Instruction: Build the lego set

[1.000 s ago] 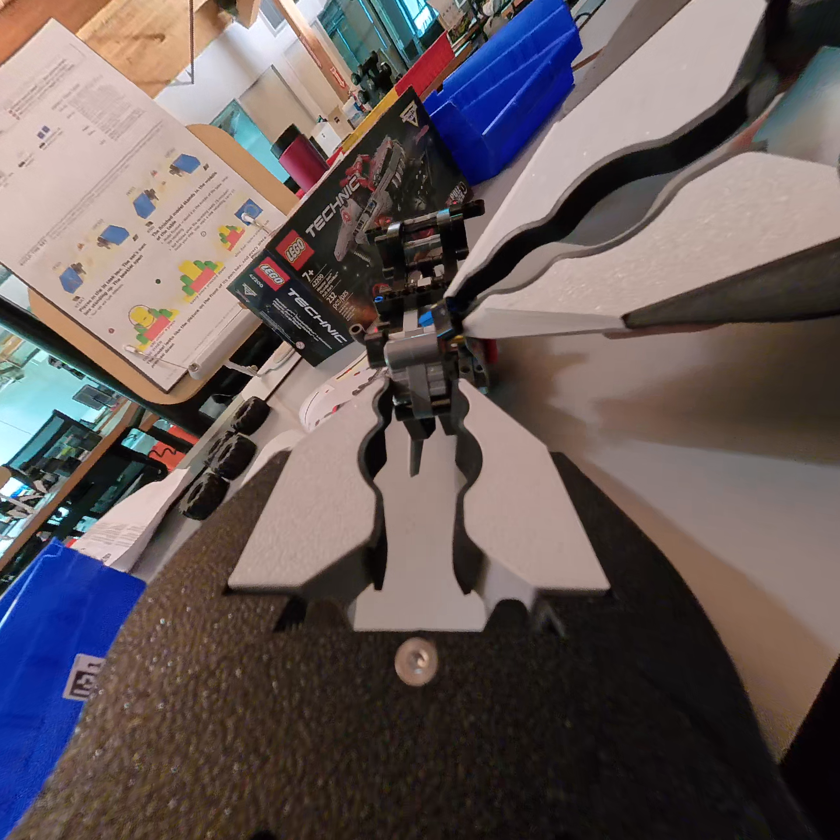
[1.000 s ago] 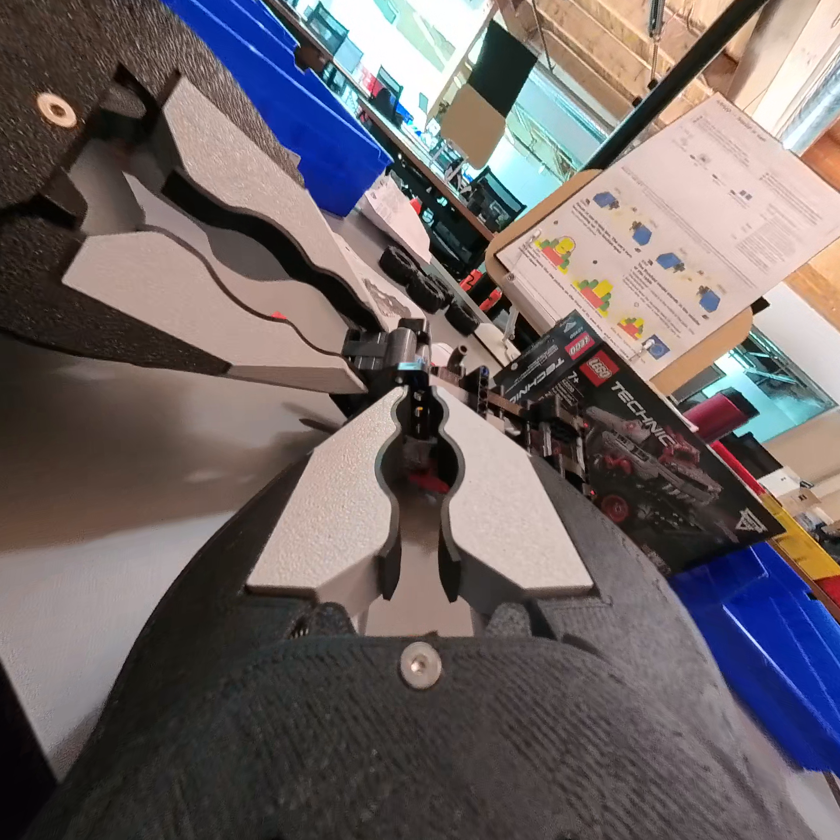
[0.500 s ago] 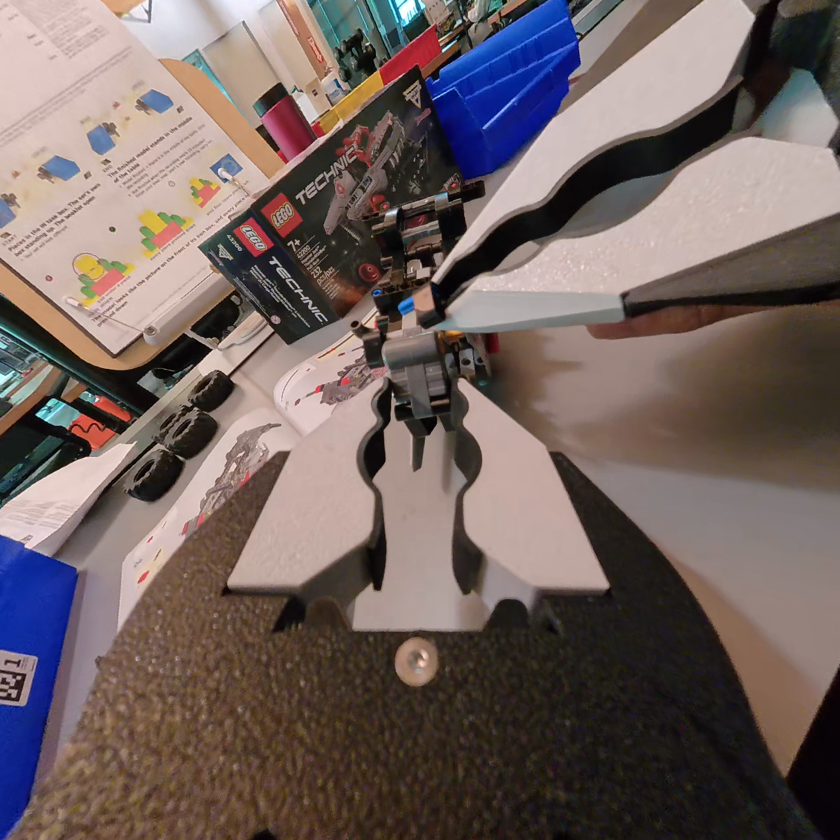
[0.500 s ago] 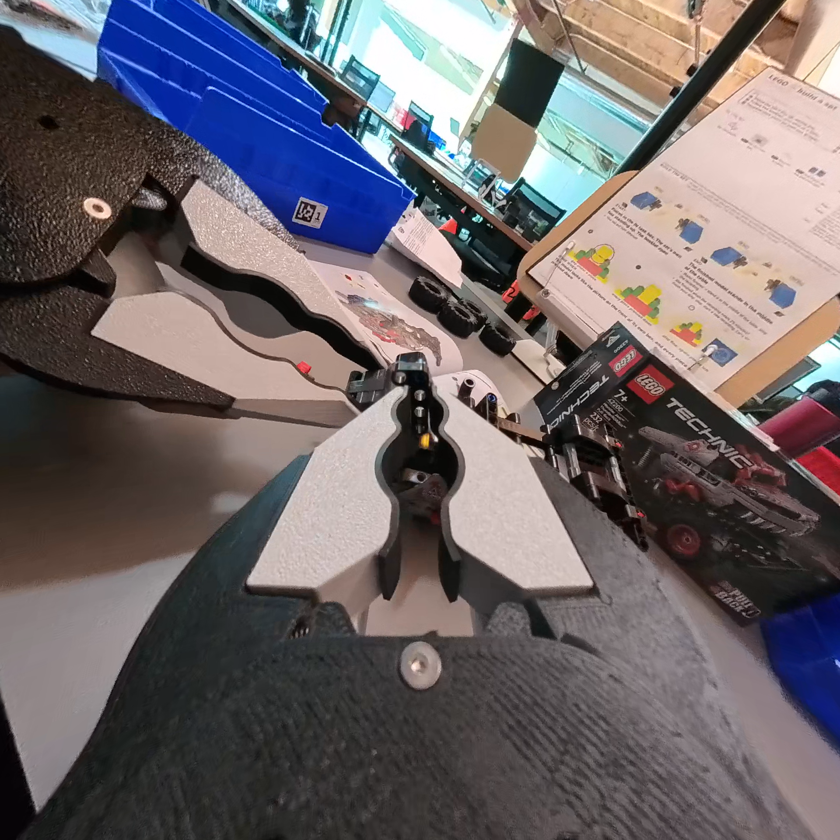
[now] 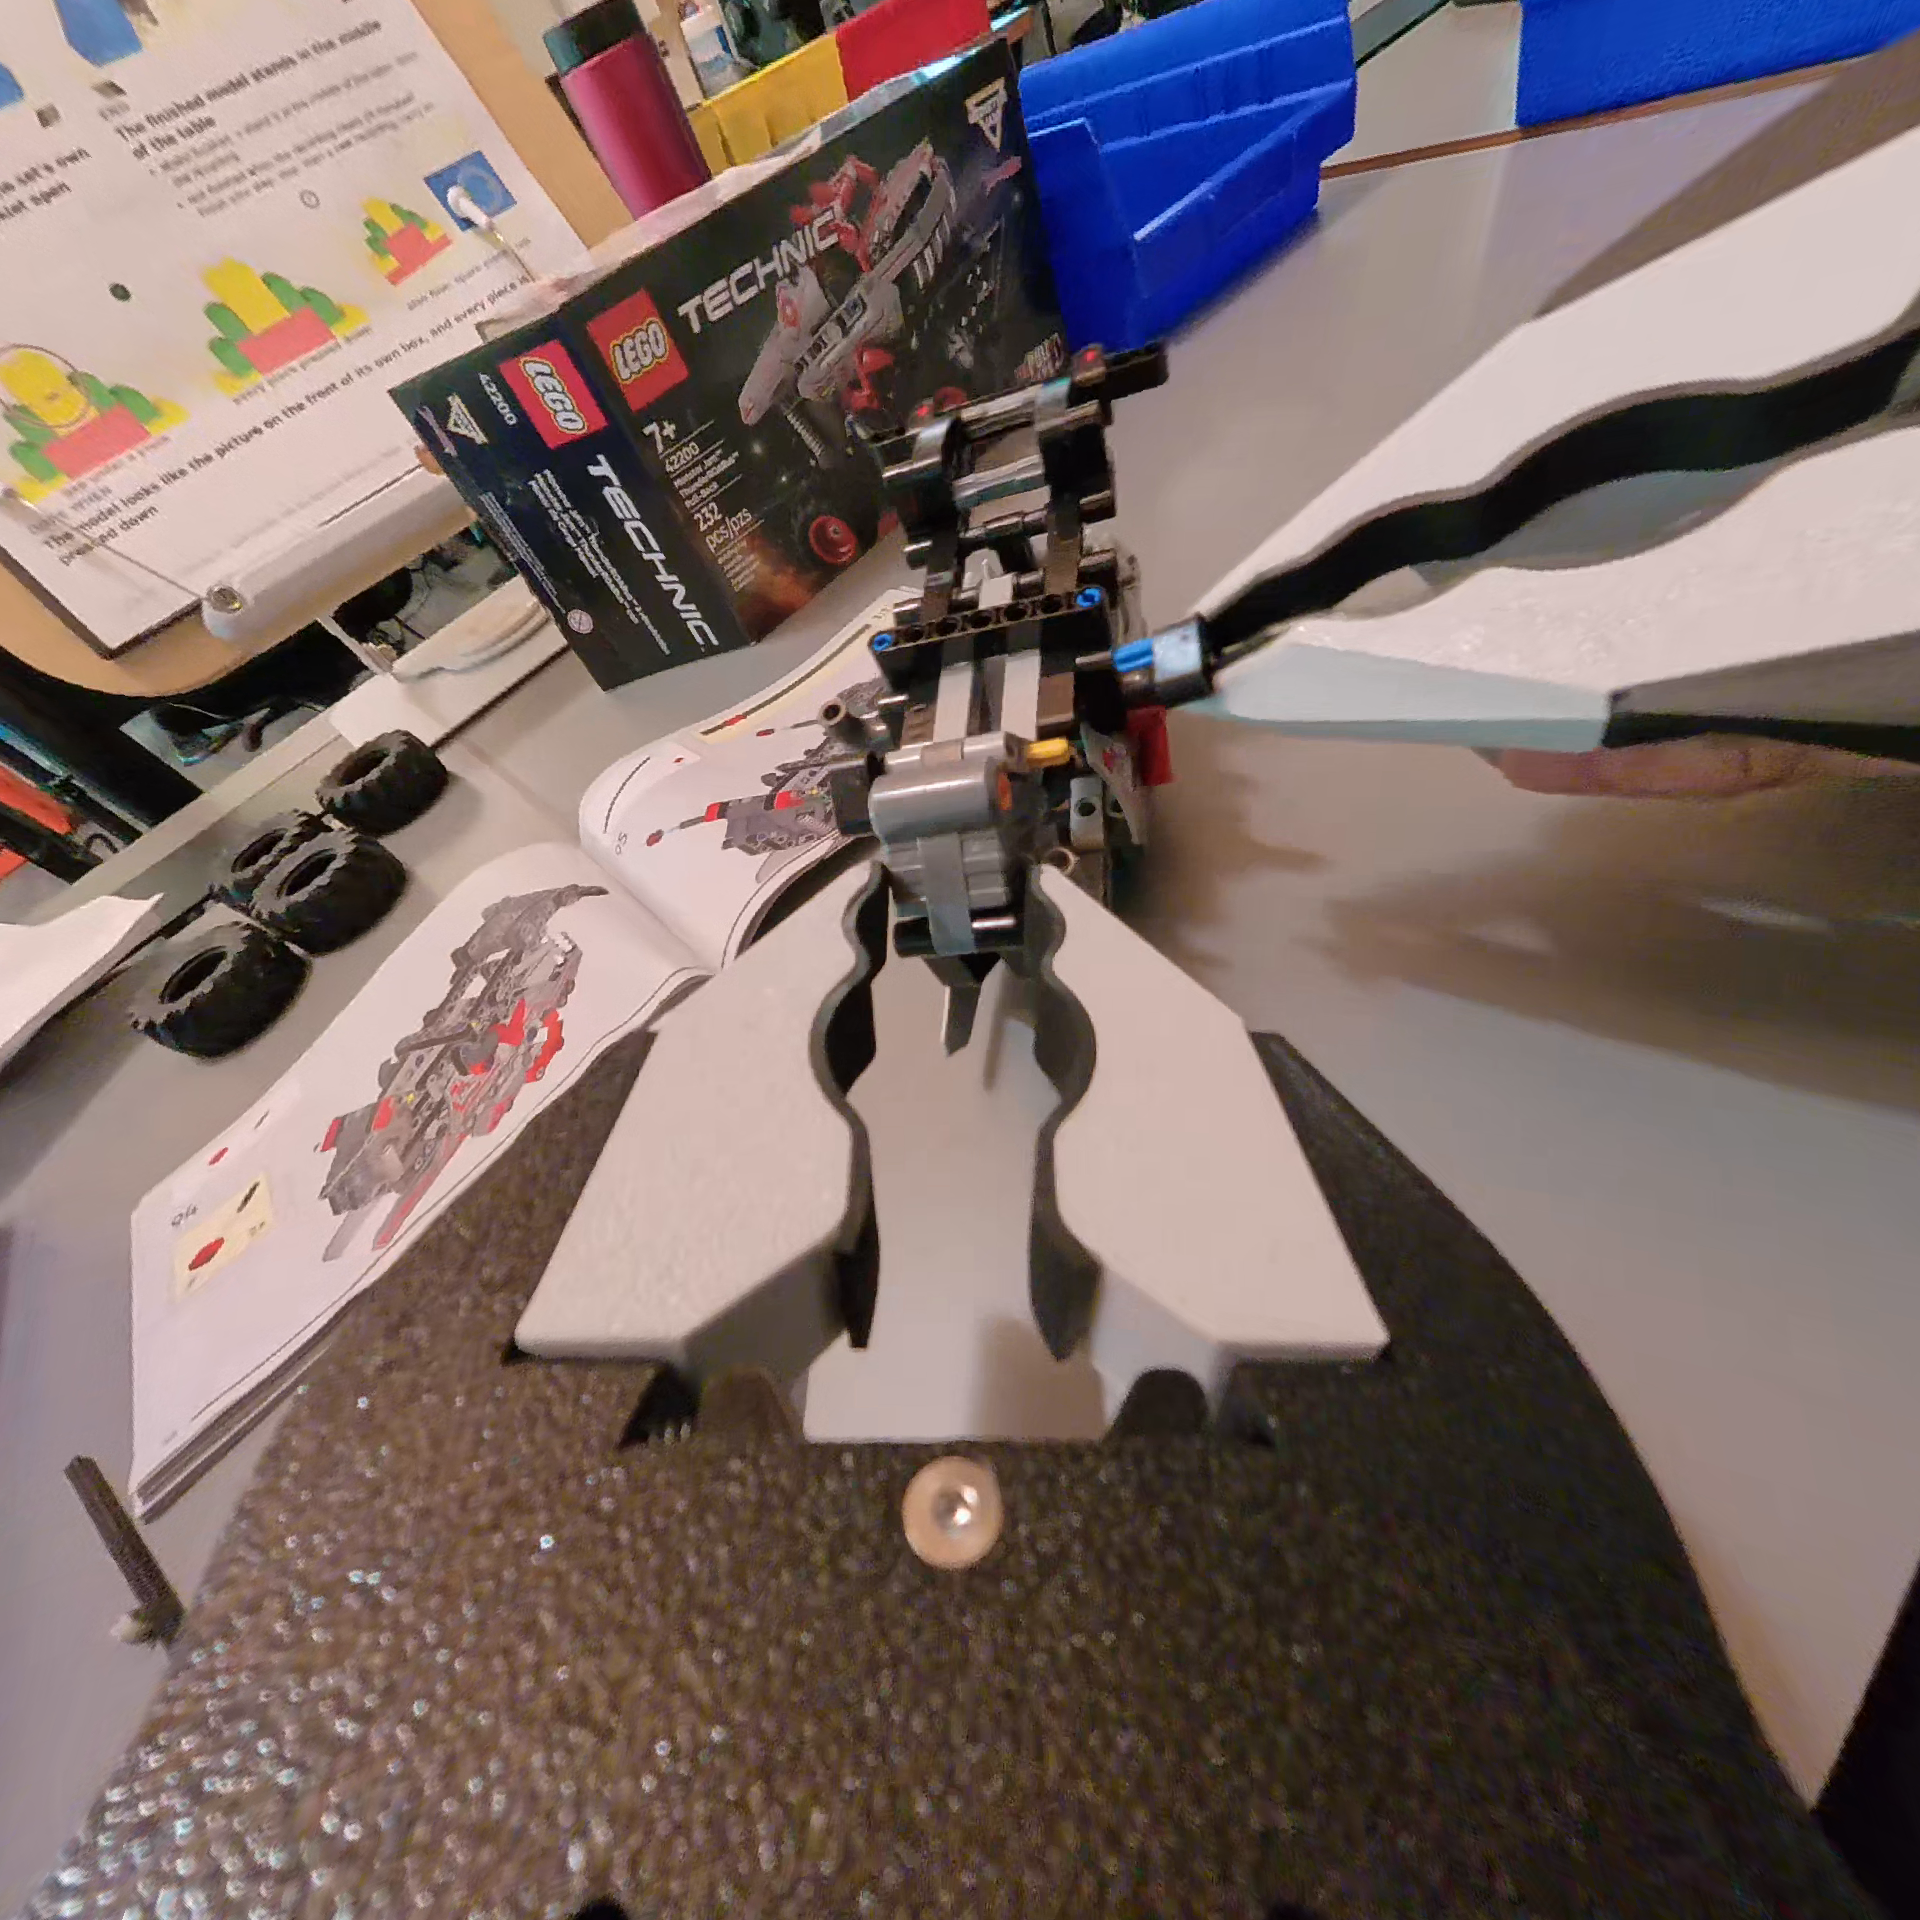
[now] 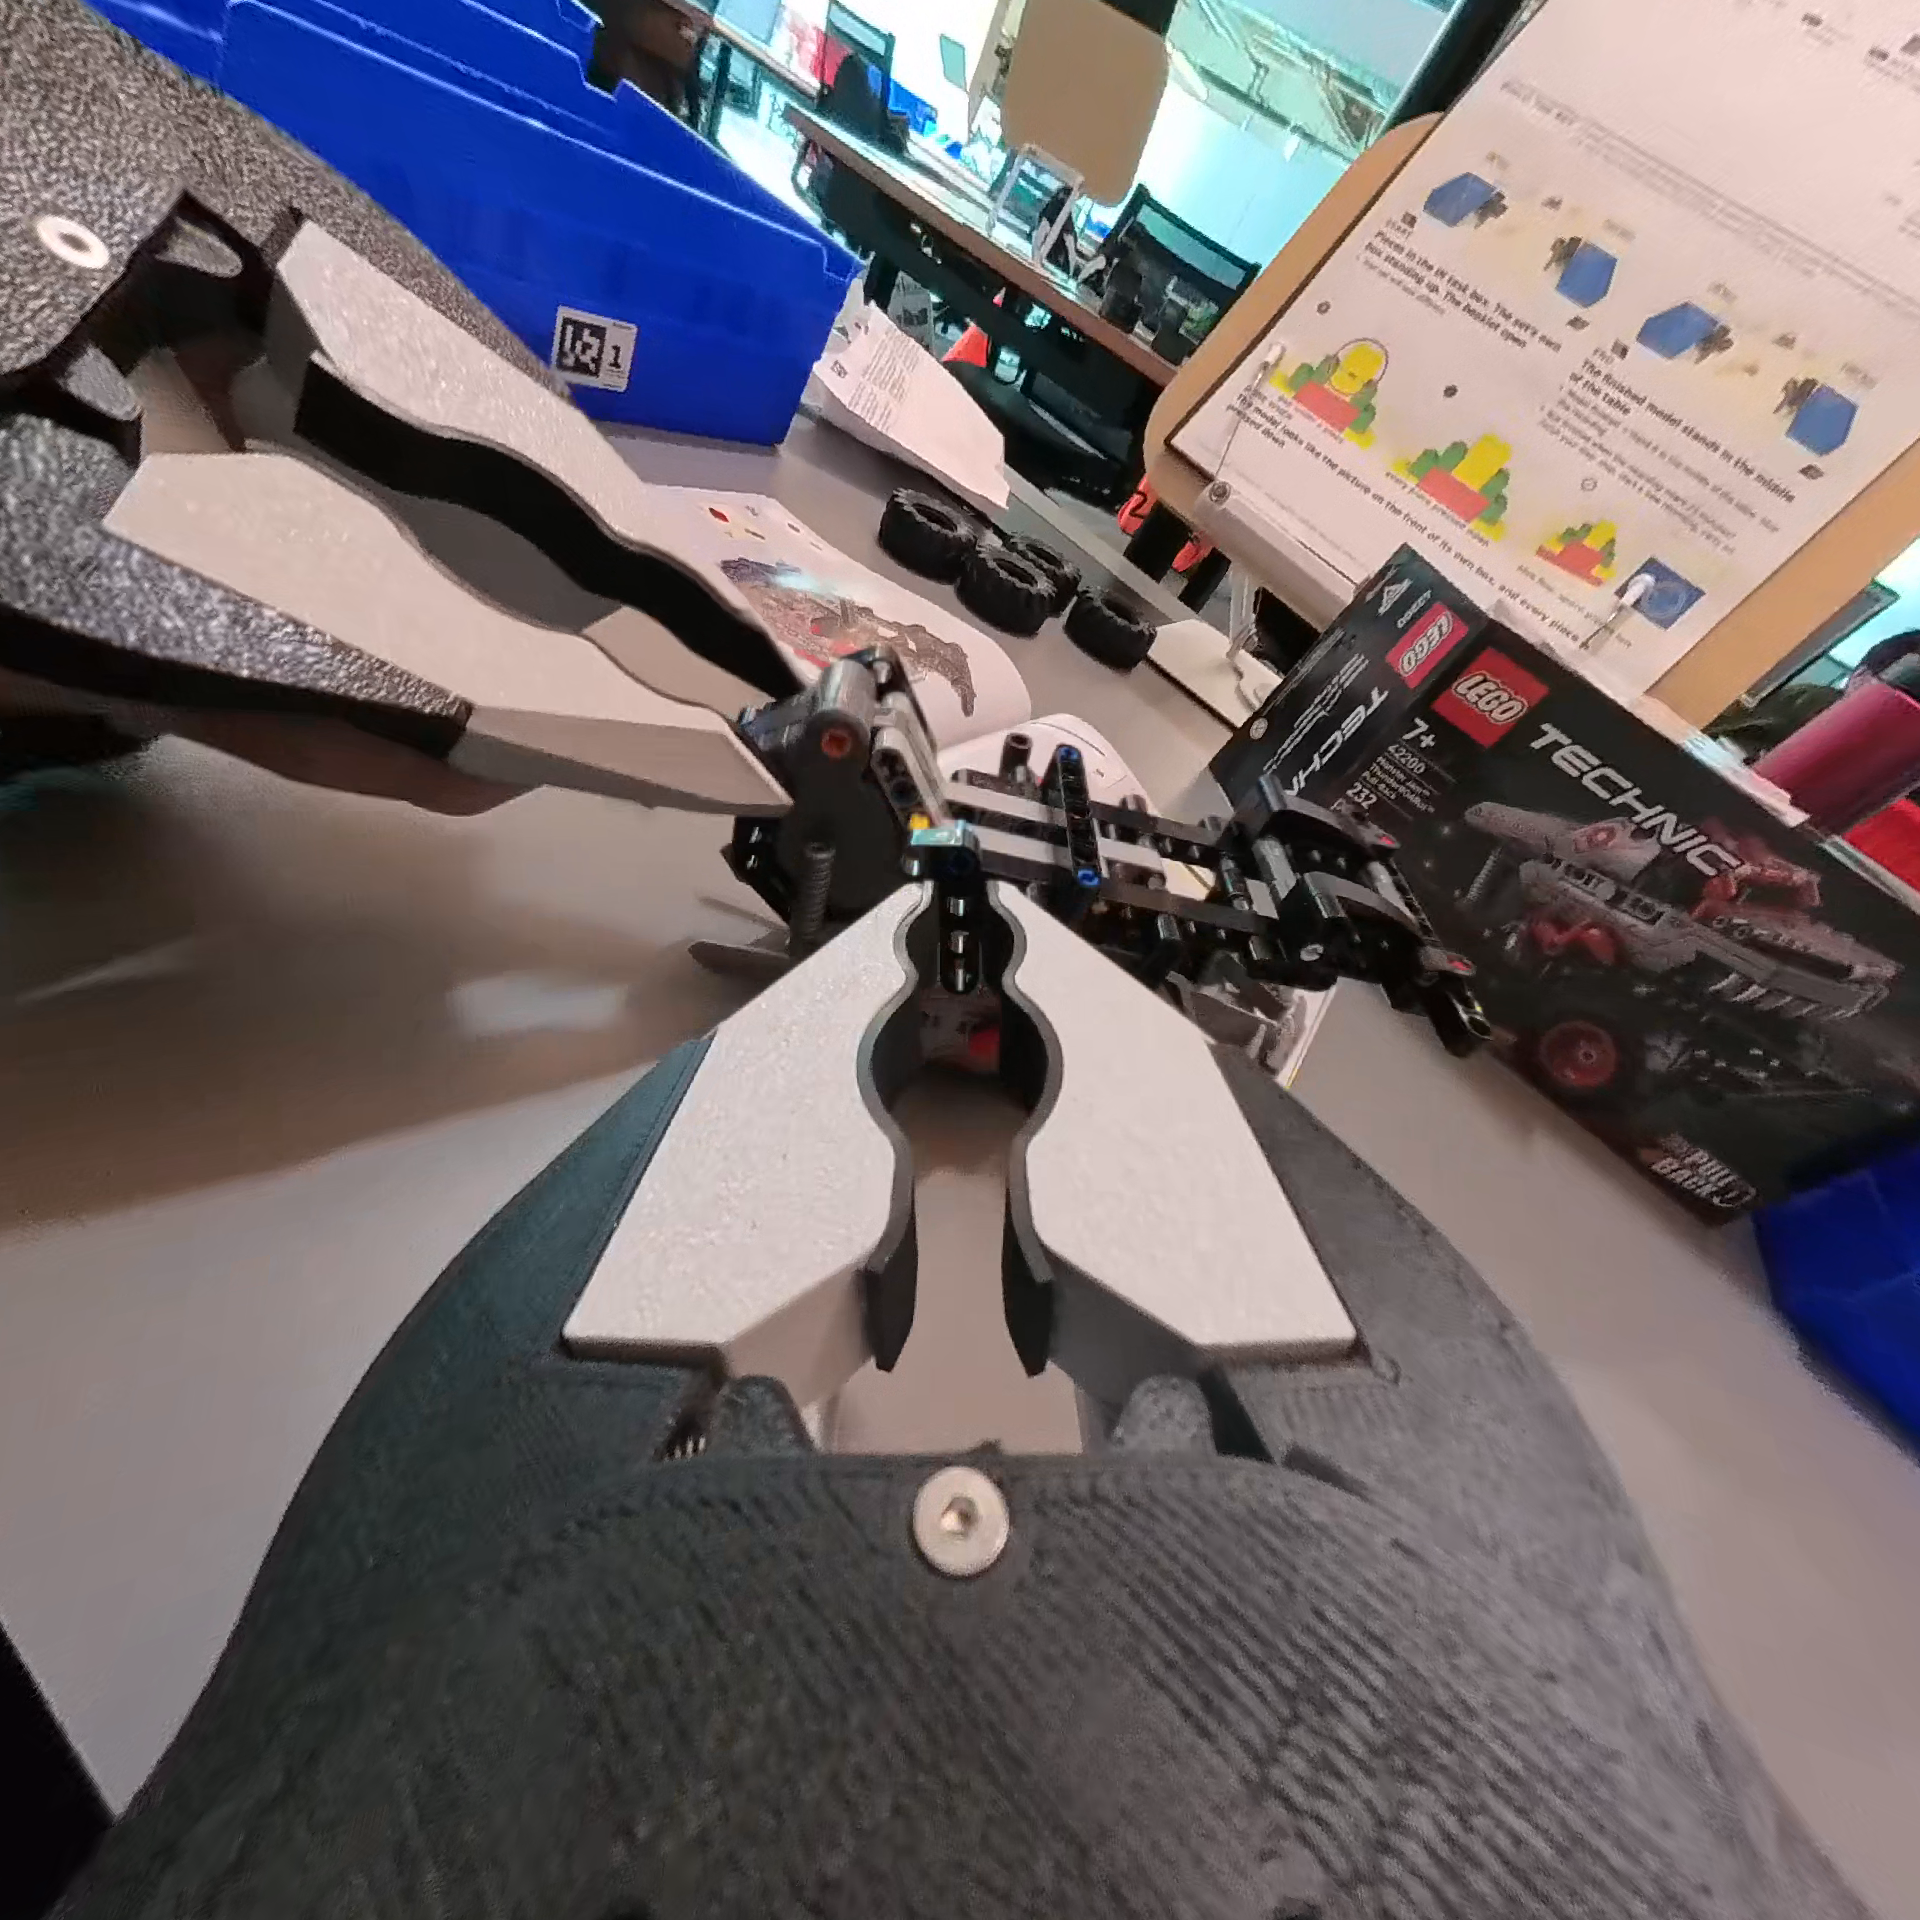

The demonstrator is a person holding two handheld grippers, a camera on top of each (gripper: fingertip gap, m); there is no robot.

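The part-built lego model (image 5: pixel 997 623), a black and grey frame, is held above the grey table (image 5: pixel 1558 1091). My left gripper (image 5: pixel 951 904) is shut on its grey end block. My right gripper (image 5: pixel 1210 665) comes in from the right, shut on a small black piece with a blue pin (image 5: pixel 1158 657) at the model's right side. In the right wrist view my right gripper (image 6: pixel 958 904) pinches that black holed piece (image 6: pixel 956 935) against the model (image 6: pixel 1195 873). The left gripper (image 6: pixel 774 748) holds the model's grey end from the left.
The lego box (image 5: pixel 748 447) stands behind the model. An open instruction booklet (image 5: pixel 436 1060) lies to the left, with several black tyres (image 5: pixel 301 883) beyond it. Blue bins (image 5: pixel 1174 156) stand at the back right, a picture board (image 5: pixel 208 260) at the back left. About 5 cm separates my left fingertips from my right.
Both grippers have turned with the model, so the table looks more level. The right gripper's tip has shifted from the model's middle to its right side. Both stay shut.
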